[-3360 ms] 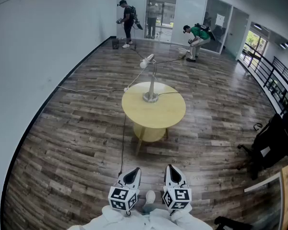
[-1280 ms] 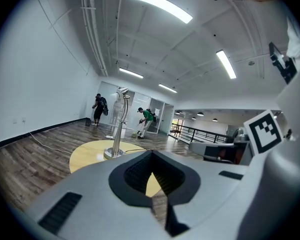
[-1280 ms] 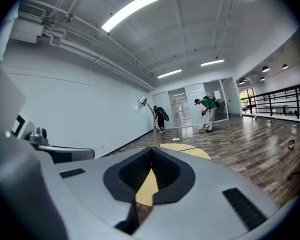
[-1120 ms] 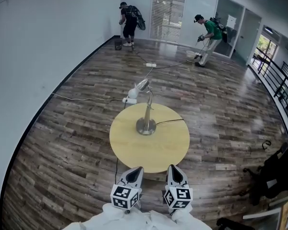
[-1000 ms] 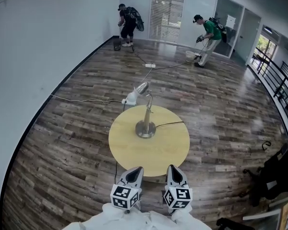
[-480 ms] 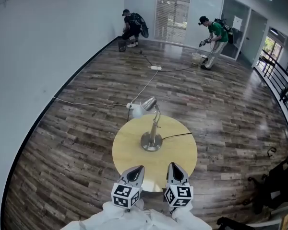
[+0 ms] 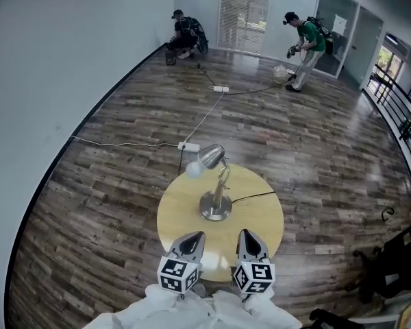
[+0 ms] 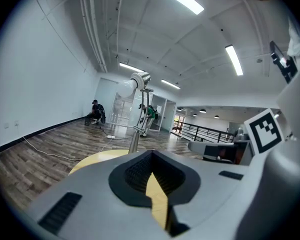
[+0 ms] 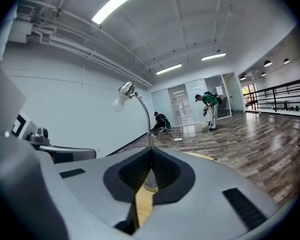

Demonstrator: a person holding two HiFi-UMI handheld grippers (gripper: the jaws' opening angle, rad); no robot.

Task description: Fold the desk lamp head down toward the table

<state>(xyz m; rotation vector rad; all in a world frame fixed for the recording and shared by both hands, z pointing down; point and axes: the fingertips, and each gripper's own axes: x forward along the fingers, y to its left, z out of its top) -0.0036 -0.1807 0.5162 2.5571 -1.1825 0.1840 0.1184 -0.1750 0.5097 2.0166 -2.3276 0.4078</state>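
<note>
Centre frame, the brushed-metal lamp [image 7: 218, 197] stands on the smooth, round, pale-yellow tabletop [image 7: 260, 218], its curved neck lifting a cone shade [image 7: 210, 156] and white bulb [image 7: 194, 170] up and left. Low in frame, the left claw [image 7: 191, 238] and right claw [image 7: 247, 236] are clenched, empty, at the near rim.

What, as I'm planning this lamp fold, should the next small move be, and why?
Probably lift the left gripper forward toward the silver desk lamp head, opening its jaws. Both it and the right gripper are shut and empty above the round yellow table's near edge, short of the lamp, whose head stands high on its curved neck.
</note>
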